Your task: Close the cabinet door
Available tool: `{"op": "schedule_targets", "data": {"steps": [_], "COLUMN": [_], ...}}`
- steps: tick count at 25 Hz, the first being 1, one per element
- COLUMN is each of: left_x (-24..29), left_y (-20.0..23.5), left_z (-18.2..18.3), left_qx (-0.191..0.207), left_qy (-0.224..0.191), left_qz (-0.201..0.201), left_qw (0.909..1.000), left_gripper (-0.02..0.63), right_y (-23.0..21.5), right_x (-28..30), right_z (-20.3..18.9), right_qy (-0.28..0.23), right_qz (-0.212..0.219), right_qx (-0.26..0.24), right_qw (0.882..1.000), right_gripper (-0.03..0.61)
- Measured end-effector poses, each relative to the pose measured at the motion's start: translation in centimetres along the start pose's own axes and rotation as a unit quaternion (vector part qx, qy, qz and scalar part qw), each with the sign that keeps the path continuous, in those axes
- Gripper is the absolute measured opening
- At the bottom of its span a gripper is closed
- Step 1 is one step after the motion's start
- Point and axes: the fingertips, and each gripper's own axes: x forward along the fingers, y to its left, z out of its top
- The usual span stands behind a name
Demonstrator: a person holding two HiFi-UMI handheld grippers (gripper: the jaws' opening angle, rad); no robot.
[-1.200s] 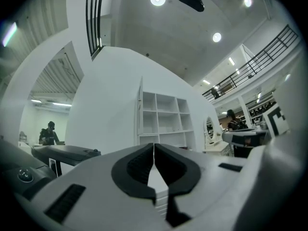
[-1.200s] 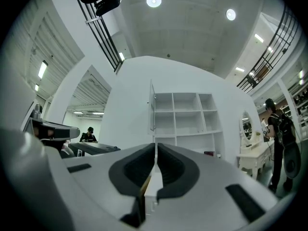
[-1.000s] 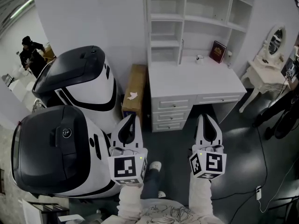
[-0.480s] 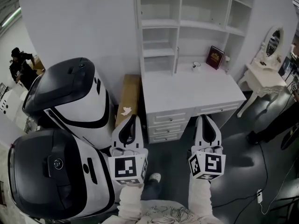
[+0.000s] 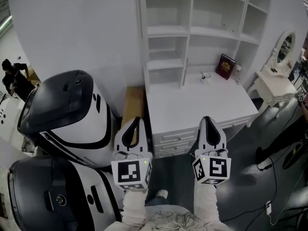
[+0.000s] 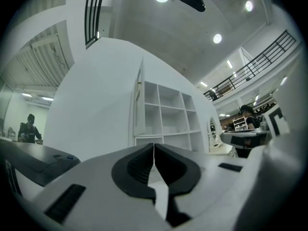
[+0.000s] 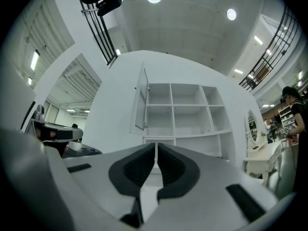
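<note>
A white desk (image 5: 197,102) carries a tall open shelf unit (image 5: 192,28). At the unit's left side a glazed cabinet door (image 7: 142,100) stands swung open; the left gripper view shows this door (image 6: 138,105) edge-on. Lower down, a thin white door panel (image 5: 185,72) juts out over the desktop. My left gripper (image 5: 134,125) and right gripper (image 5: 208,123) are held side by side in front of the desk drawers (image 5: 173,141), well short of the shelves. Both are shut and empty, as each gripper's own view confirms: left gripper (image 6: 154,150), right gripper (image 7: 156,150).
Two large white and black machines (image 5: 67,112) (image 5: 48,196) crowd the left. A cardboard box (image 5: 132,105) stands between them and the desk. A red book (image 5: 224,66) and a cup (image 5: 206,76) sit on the desktop. A vanity table (image 5: 279,81) stands right. A person (image 5: 12,76) is far left.
Both grippers have travelled forward together, so the desk and shelves now sit closer and larger. The jaws have stayed shut.
</note>
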Motion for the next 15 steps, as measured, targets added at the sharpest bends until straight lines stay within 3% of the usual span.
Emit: {"op": "schedule_targets", "data": {"steps": [15], "left_x": [6.0], "left_y": [4.3], "left_z": [-3.0], "left_qx": [-0.01], "left_qy": [0.02], "left_qz": [0.014], "left_qw": [0.9997], "left_gripper": [0.005], "right_y": [2.2], "right_x": [8.0], "right_z": [-2.6], "right_qy": [0.014], "right_qz": [0.026], "right_qx": [0.001], "right_qw": [1.0], "right_gripper": [0.005]}}
